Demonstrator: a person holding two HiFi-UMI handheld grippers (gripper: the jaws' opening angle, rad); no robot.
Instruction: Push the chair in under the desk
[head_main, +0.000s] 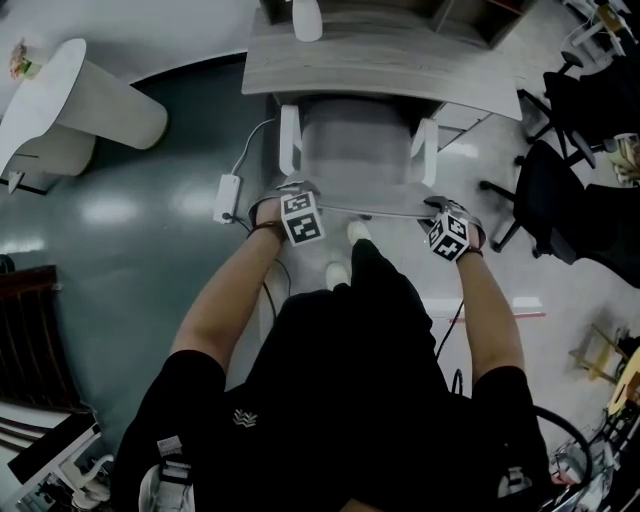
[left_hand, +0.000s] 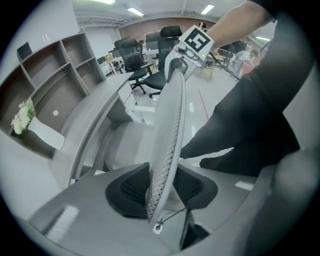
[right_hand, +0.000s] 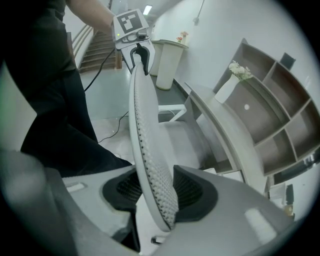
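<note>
I wear a black short-sleeved shirt (head_main: 330, 400) with a small white emblem (head_main: 243, 417) at the lower left of the head view, black trousers (head_main: 385, 290) and pale shoes (head_main: 357, 232) at centre frame. My left gripper (head_main: 285, 195) and right gripper (head_main: 447, 212) each carry a marker cube (head_main: 301, 217) faced with black-and-white squares. Seen close in the gripper views, my claws are pale grey moulded shells with dark ribbed pads (left_hand: 130, 190) set in them.

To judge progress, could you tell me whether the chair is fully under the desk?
No, the chair's seat and armrests show in front of the desk.
</note>
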